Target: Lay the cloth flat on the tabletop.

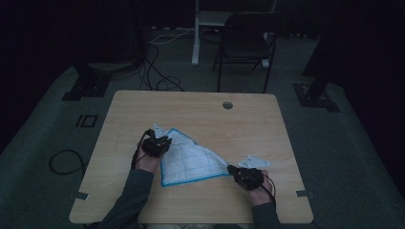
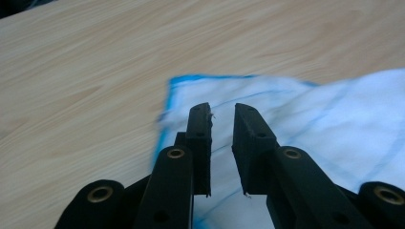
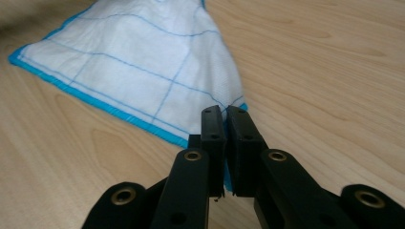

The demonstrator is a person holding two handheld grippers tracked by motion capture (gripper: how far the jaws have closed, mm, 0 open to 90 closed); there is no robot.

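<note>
Bare wood of the table (image 1: 205, 102) fills the upper half of the tabletop in the high view, broken by a round cable hole (image 1: 228, 105) at upper right. The blue-edged cloth (image 1: 191, 160) covers the centre, lying flat between both hands; the lower strip is bare.

The corner of the cloth (image 3: 143, 71) gripped by the right claw (image 3: 225, 114) is hidden between the pressed jaws. In the left claw view, the cloth's far hem (image 2: 215, 78) is blurred and its right part cut off. Beyond the desk (image 1: 200, 102), the chair (image 1: 248, 40) is lost in darkness.
</note>
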